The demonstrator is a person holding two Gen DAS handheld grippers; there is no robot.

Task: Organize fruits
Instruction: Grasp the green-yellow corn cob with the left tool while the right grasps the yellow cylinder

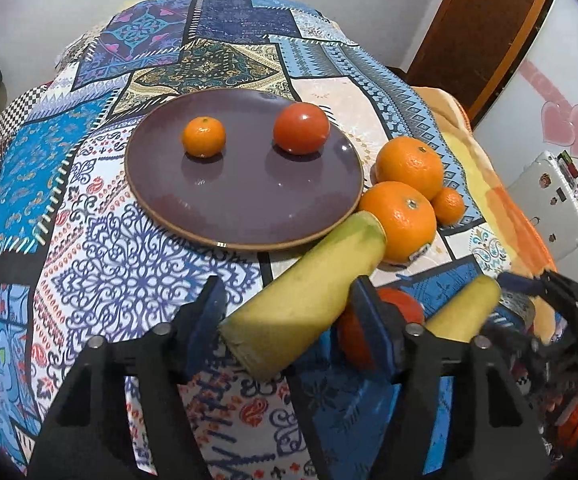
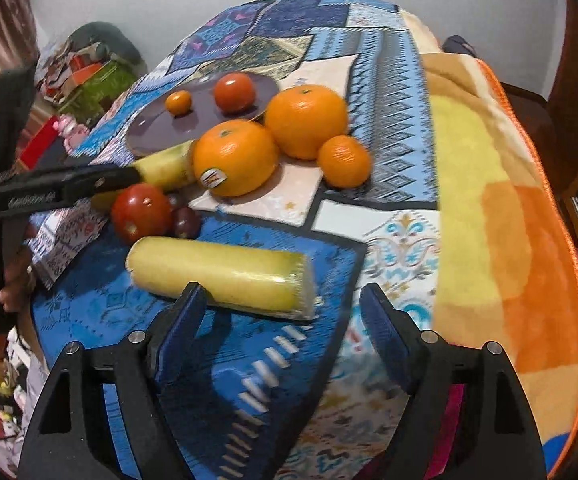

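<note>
Left claw [image 1: 289,308]: jaws partly apart, one on each side of the near end of a long yellow piece [image 1: 309,280]. Pads sit right at its flanks; I cannot tell whether they press. The piece runs off toward 1 o'clock, its far end at the rim of the purple plate [image 1: 249,204] and touching a stickered orange [image 1: 399,220].

Left wrist view, left to right:
- Plate at 12 o'clock from the claw, on the patchwork cloth [image 1: 109,260]. On the plate: a small mandarin [image 1: 203,137] at 10 o'clock and a tomato [image 1: 301,128] at 1 o'clock, well apart.
- Off the plate at 3 o'clock: the stickered orange, a second orange [image 1: 409,166] touching it behind, and a little mandarin [image 1: 448,205] tucked against both.
- A loose tomato [image 1: 405,304] partly hidden behind the right finger.
- A short yellow piece [image 1: 465,308] just beyond it.

Right claw [image 2: 285,308]: jaws wide apart, clamped on nothing. The short yellow piece lies crosswise at 11 o'clock, its lower edge behind the left fingertip. Dark grapes [image 2: 187,218] lie beside the loose tomato, between the two yellow pieces.
</note>
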